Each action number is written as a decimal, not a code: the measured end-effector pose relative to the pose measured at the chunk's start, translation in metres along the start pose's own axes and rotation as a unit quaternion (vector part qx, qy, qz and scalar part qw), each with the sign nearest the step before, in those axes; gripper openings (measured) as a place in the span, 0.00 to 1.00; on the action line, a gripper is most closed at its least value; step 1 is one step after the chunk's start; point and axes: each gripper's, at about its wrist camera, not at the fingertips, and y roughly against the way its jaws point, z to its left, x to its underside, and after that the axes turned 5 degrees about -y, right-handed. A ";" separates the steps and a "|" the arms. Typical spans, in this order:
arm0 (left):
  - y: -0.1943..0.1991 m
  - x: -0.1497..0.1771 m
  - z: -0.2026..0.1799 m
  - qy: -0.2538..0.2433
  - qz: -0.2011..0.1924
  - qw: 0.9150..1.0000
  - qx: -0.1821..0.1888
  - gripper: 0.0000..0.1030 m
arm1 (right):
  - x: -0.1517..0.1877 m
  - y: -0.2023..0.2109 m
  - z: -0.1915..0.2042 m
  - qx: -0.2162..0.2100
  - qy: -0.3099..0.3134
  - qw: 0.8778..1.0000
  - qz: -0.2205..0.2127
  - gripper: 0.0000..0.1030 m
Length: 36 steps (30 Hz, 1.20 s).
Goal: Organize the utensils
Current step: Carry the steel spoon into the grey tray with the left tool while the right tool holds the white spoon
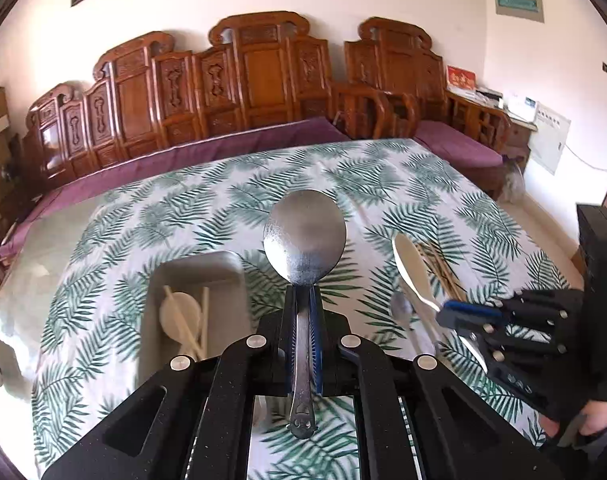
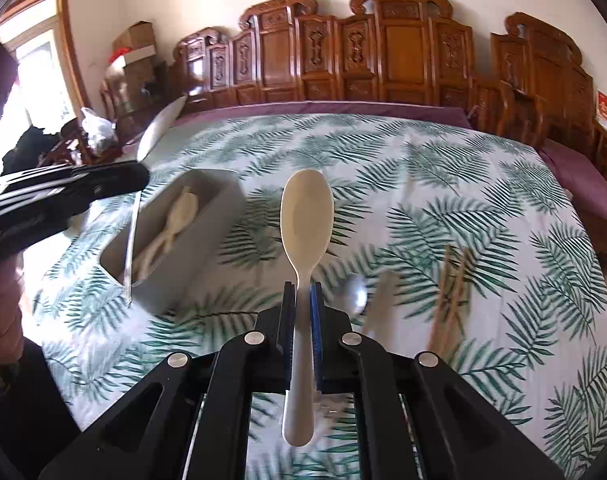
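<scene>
Metal spoon (image 1: 304,240), clamped by its handle in left claw (image 1: 303,312), rides bowl-forward above the leaf-print surface (image 1: 183,208); right claw (image 2: 302,304) is likewise closed on a white plastic spoon (image 2: 306,216), held the same way. Both grips sit mid-handle, prob. so each utensil stays balanced in carry. Grey tray (image 2: 207,200), left of both, already holds 1 pale spoon and chopsticks w/ room to spare, so it looks like the drop-off. 1 small metal spoon (image 2: 353,292) and wooden chopsticks (image 2: 453,292) lie loose on the cloth at right, unsorted.
</scene>
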 end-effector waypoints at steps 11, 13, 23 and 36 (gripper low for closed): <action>-0.004 0.012 0.071 0.040 -0.003 0.999 -0.031 0.05 | -0.012 0.000 0.038 -0.022 0.004 1.000 -0.018 0.09; -0.012 0.018 0.085 0.051 0.006 0.998 -0.034 0.05 | -0.012 -0.002 0.041 -0.023 0.006 1.000 -0.017 0.09; -0.048 0.047 0.107 0.080 0.048 0.995 -0.039 0.05 | -0.017 -0.014 0.059 -0.025 0.014 1.000 -0.013 0.09; -0.081 0.062 0.120 0.101 0.085 0.990 -0.039 0.06 | -0.021 -0.022 0.067 -0.021 0.026 0.999 -0.005 0.09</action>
